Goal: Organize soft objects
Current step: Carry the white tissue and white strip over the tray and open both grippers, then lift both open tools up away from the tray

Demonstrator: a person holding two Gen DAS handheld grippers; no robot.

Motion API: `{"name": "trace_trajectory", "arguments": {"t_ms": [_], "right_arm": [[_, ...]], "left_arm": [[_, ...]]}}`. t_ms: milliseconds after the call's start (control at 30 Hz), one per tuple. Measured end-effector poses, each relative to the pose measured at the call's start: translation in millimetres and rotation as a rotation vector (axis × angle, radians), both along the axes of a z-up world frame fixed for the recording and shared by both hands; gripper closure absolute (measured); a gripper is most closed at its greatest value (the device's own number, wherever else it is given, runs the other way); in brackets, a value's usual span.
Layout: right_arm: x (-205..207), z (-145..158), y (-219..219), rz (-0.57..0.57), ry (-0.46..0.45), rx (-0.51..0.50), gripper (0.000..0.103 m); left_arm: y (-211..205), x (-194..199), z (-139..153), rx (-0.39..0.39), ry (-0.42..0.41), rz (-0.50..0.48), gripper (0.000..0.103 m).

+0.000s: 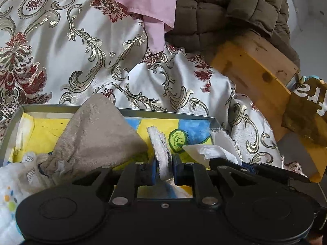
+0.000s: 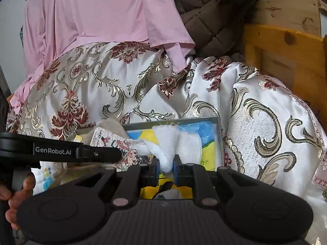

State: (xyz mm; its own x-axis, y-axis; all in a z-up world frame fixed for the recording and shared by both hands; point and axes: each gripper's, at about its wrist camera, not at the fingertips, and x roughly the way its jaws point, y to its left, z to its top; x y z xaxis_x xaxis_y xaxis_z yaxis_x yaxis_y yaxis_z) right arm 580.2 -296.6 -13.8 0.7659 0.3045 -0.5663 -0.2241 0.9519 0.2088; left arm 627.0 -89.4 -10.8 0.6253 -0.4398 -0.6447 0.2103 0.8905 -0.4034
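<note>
Both the left gripper (image 1: 164, 168) and right gripper (image 2: 166, 166) pinch a white cloth (image 2: 173, 140) over the box (image 1: 114, 110); unfinished, judging by clothes behind

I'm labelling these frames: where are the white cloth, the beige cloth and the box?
white cloth (image 2: 166, 160), right wrist view, bunched part in the tool.
beige cloth (image 1: 98, 130), left wrist view, its middle.
box (image 1: 163, 113), left wrist view, far rim.

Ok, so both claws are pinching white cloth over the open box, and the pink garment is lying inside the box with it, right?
Not quite. Both the left claw and right claw do pinch white cloth over the box, but the pink garment lies outside it, on the patterned bedspread behind. The right wrist view shows this best.
</note>
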Motion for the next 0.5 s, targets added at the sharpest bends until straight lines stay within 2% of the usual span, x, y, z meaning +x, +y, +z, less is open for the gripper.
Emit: {"name": "trace_trajectory", "arguments": {"t_ms": [233,500], "right_arm": [[-5,-1,3,-0.008,-0.008,-0.007,0.080],[-19,1,1,-0.022,-0.036,-0.010,0.062]], "left_arm": [[1,-9,-1,0.017,-0.015,0.009,0.082],[1,-28,3,0.069,-0.074,0.008,0.066]]}}
